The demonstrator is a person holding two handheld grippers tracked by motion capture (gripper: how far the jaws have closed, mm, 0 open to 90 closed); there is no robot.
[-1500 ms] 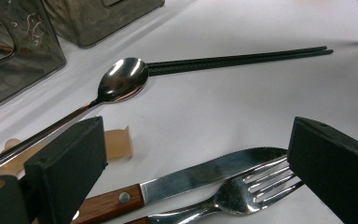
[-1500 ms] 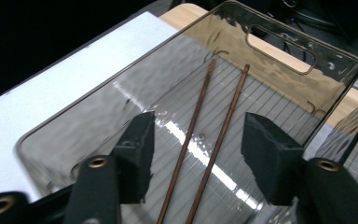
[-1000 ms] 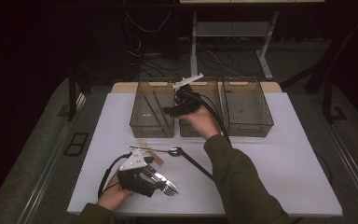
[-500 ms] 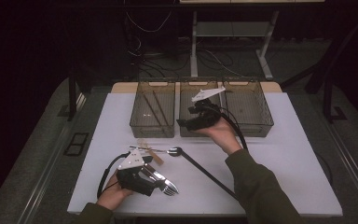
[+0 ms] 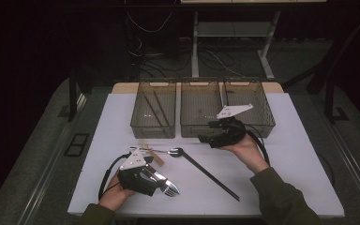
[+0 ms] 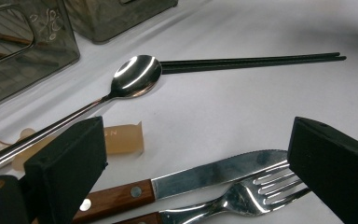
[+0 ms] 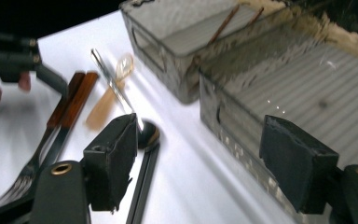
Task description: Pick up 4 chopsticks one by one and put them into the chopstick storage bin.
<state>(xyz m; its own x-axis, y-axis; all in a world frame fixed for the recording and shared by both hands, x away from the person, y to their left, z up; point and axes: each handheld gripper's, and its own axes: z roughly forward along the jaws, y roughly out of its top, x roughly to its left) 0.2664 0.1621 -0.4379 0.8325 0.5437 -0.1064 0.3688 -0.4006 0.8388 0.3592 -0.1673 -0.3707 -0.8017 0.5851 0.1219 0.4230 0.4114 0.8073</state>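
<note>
Since the earlier frames, our right gripper has left the middle bin and come down toward the near side of the table, its jaws having just been opening, with nothing between them. Our left gripper keeps its place at the near left edge, its jaws spread and empty over the fork and the knife.

We judge the work to be sorting cutlery into the three bins, the step in hand being the right gripper's reach for the next piece. Two wooden chopsticks already lie in the left bin. The spoon lies on the table in front of the bins, its bowl touching the near end of the black chopsticks, which run away toward the near right. A pale wrapper sits just beside the spoon's handle.

From the right gripper view, the spoon's bowl sits just behind the left pad, not yet between the jaws. To do this well, we should:
- centre the jaws over one piece alone, since spoon and black chopsticks touch;
- take the spoon at its handle, clear of the wrapper;
- come down level, so both pads meet the thin metal before closing.
</note>
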